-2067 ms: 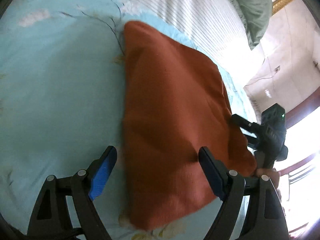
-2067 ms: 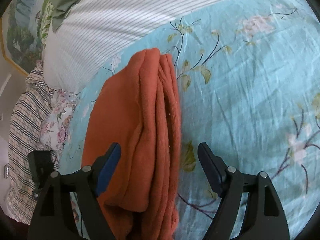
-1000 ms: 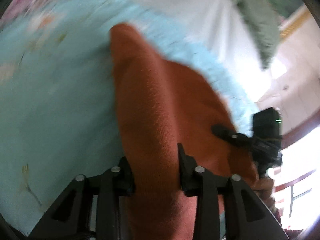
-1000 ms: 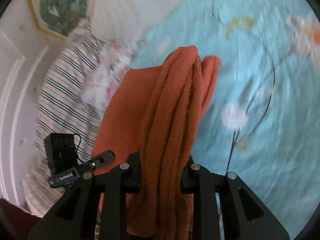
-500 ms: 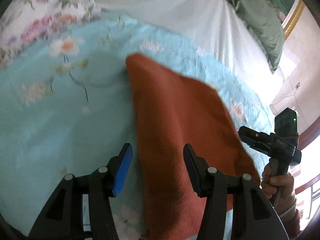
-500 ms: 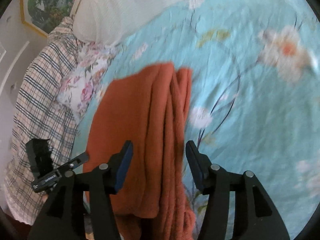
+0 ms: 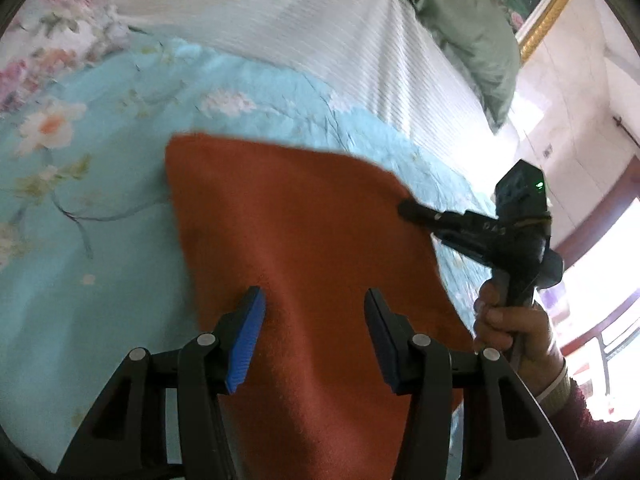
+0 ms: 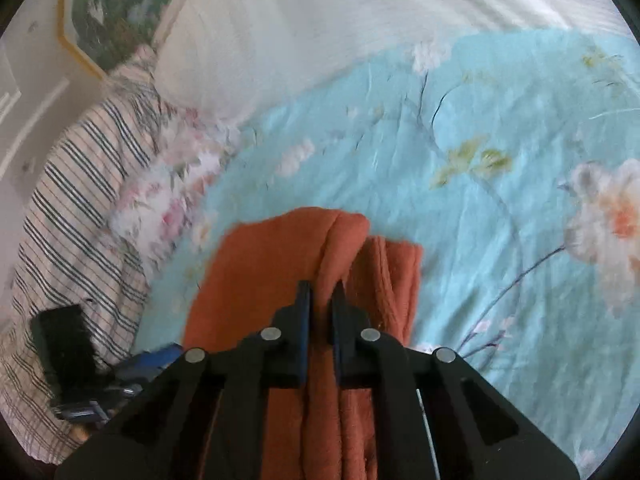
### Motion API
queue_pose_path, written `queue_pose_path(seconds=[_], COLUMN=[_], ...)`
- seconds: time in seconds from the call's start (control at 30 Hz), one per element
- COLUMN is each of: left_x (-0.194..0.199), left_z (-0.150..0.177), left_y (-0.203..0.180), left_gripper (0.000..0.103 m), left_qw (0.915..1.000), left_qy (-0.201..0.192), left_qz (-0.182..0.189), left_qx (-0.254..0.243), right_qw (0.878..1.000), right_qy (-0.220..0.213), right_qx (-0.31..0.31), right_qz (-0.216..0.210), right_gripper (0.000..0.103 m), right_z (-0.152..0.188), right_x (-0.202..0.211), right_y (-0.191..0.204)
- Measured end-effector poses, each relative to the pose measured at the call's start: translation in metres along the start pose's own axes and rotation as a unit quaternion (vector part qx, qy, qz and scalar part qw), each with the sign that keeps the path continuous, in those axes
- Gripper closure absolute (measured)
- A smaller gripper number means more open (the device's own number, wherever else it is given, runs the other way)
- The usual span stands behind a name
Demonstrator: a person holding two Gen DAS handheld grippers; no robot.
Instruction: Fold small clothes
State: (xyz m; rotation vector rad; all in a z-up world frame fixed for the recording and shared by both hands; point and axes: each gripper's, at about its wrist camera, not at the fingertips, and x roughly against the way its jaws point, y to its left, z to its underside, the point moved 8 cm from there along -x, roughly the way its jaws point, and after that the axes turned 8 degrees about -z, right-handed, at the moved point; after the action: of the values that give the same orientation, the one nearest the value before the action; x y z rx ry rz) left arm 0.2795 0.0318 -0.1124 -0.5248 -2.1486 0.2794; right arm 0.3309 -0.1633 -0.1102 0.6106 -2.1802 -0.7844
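Note:
A folded rust-orange garment [image 7: 304,240] lies on a light blue floral bedsheet [image 7: 88,240]. My left gripper [image 7: 312,320] is open and hovers over the garment's near part, its blue-padded fingers [image 7: 248,332] apart with cloth showing between them. In the right wrist view my right gripper [image 8: 320,300] is shut on a raised fold of the same garment [image 8: 260,264]. The right gripper also shows in the left wrist view [image 7: 416,212], its tip at the garment's far right corner.
A white striped pillow [image 7: 304,24] and a green cloth [image 7: 464,20] lie beyond the sheet. A plaid blanket [image 8: 72,184] and floral fabric [image 8: 168,192] lie at the left of the right wrist view. A framed picture [image 8: 120,4] hangs on the wall.
My right gripper has closed onto a fold of the orange garment; half a second ago it was open. My left gripper stays open and has moved further over the garment.

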Motion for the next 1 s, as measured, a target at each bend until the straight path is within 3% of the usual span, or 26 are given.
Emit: queue_pose_path(seconds=[0.13, 0.23, 0.43, 0.57, 0.67, 0.83, 1.0], left_x=[-0.031, -0.031, -0.012, 0.013, 0.025, 0.024, -0.020], left_z=[0.011, 0.011, 0.015, 0.027, 0.032, 0.014, -0.023], left_y=[0.012, 0.010, 0.003, -0.001, 0.000, 0.007, 0.020], left_gripper=[0.070, 0.070, 0.069, 0.069, 0.069, 0.069, 0.072], left_qw=[0.9985, 0.9978, 0.9966, 0.9977, 0.9985, 0.9977, 0.9955], left_qy=[0.030, 0.029, 0.023, 0.008, 0.004, -0.003, 0.018], left_qz=[-0.045, -0.059, -0.079, -0.067, -0.053, -0.058, -0.071], left_qx=[0.000, -0.004, -0.005, 0.000, 0.017, 0.034, 0.059], right_qw=[0.999, 0.998, 0.998, 1.000, 1.000, 1.000, 0.998], right_qy=[0.023, 0.026, 0.028, -0.009, -0.012, 0.013, 0.057], right_qx=[-0.034, -0.051, -0.039, -0.013, -0.004, 0.001, 0.005], right_qz=[0.030, 0.018, 0.032, 0.021, 0.005, -0.007, -0.010], right_gripper=[0.093, 0.092, 0.089, 0.089, 0.089, 0.089, 0.089], right_z=[0.015, 0.019, 0.013, 0.017, 0.027, 0.027, 0.023], right_x=[-0.010, -0.019, -0.001, 0.034, 0.041, 0.016, -0.026], right_y=[-0.036, -0.050, -0.034, -0.005, 0.012, 0.025, 0.031])
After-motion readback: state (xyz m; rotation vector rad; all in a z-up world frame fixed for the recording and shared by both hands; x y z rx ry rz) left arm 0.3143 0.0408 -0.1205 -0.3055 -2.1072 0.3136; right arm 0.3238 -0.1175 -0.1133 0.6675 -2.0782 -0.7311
